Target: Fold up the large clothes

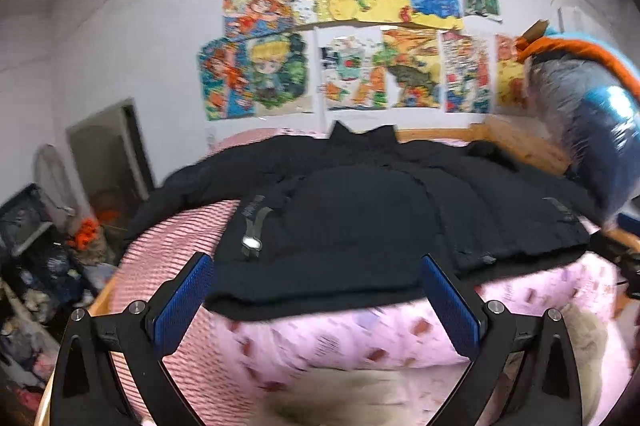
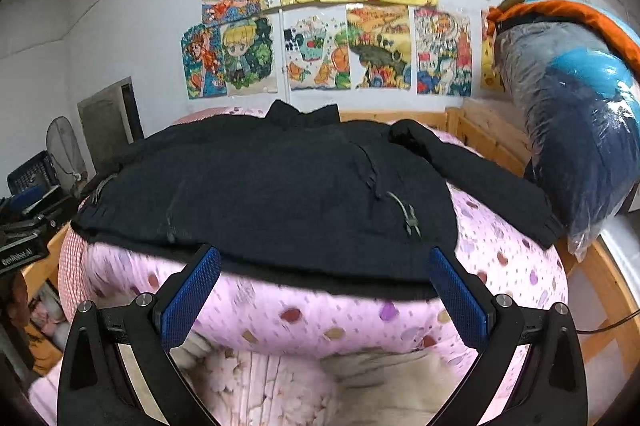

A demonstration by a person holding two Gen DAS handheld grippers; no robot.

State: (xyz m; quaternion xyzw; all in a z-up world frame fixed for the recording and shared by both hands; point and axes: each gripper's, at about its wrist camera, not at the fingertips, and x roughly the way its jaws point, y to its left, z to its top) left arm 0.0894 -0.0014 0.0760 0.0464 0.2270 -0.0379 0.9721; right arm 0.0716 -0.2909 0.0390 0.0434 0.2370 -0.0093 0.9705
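Jacket: I see the black jacket (image 2: 264, 194) spread across the bed (image 2: 320, 318), collar far, hem near.
Left tool (image 1: 316, 300): spread, empty, facing the hem's left half.
Right tool (image 2: 325, 296): spread, empty, at the right half; free sleeve (image 2: 472, 170) lies rightward, nearer this one.

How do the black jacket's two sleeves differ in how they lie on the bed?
In the right wrist view, the right-hand sleeve lies stretched out on the pink quilt, angled away from the black jacket, its cuff near the bagged bedding. The left-hand sleeve, seen in the left wrist view, runs toward the bed's left edge and looks blurred and less distinct. Both are black and unfolded.
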